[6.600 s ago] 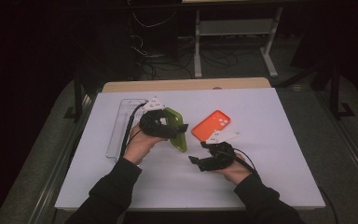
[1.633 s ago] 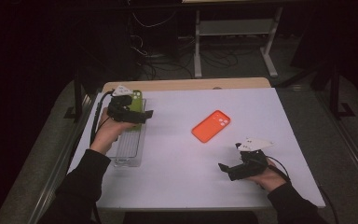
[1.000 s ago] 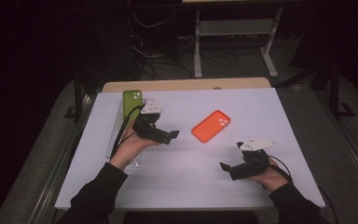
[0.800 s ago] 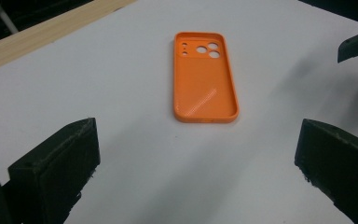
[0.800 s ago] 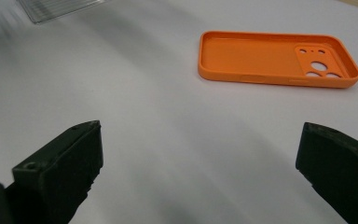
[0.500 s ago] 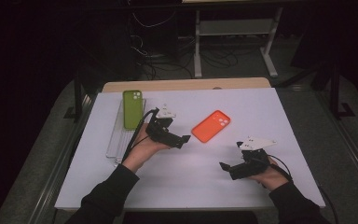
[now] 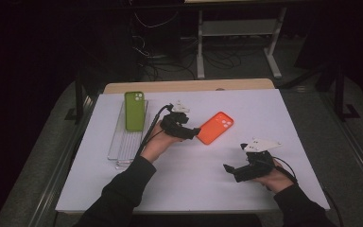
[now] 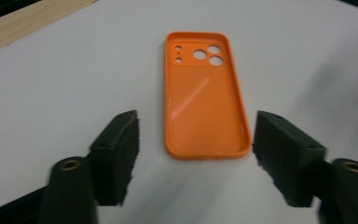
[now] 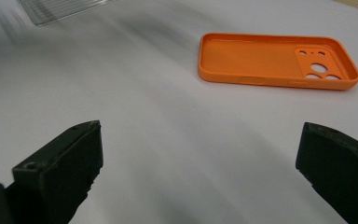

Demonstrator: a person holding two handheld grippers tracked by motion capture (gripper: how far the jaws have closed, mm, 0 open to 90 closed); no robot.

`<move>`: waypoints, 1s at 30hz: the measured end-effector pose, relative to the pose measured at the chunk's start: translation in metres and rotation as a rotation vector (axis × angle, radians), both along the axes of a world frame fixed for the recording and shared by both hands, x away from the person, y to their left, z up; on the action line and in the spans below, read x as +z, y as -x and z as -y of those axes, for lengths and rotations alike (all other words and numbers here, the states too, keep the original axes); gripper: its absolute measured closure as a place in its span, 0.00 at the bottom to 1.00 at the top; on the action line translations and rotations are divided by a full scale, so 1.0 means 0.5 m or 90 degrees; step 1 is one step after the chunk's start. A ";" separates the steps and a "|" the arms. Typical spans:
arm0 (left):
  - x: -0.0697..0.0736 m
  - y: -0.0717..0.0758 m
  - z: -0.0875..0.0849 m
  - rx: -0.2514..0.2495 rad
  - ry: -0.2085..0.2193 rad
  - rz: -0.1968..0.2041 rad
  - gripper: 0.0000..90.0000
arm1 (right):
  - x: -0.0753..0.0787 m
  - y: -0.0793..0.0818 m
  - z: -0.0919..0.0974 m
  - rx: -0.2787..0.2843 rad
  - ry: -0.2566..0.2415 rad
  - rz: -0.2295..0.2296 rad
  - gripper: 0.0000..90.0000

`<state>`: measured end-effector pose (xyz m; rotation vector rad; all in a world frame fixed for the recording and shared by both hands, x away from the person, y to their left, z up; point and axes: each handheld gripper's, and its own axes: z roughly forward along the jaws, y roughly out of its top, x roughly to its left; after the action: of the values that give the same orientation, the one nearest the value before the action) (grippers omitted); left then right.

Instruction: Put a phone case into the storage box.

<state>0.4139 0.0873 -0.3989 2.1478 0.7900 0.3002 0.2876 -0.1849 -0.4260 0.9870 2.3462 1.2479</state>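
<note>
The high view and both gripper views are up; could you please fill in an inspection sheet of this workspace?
Surface: white tabletop, bare at the near edge.
Job's things: orange plastic phone case, lying hollow side up; green phone case resting on a clear ribbed tray.
Clutter: nothing seen.
Grippers: left gripper open, its jaws have just been closing, case end between them untouched; right gripper open, nothing between.
Cables: black cable trailing from the left gripper.
Surroundings: dark floor, metal stand.

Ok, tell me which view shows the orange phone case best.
The left gripper view: the orange phone case lies open side up, whole, just ahead of the jaws. The right gripper view shows it farther off, side-on; the high view shows it small.
</note>
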 end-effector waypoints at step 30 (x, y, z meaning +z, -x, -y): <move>-0.094 -0.040 0.066 -0.035 -0.040 -0.075 1.00 | 0.000 0.007 0.007 -0.002 -0.003 0.002 0.00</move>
<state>0.4339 0.0544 -0.4460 2.2583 0.7964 0.1722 0.2839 -0.1884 -0.4259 0.9890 2.3391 1.2532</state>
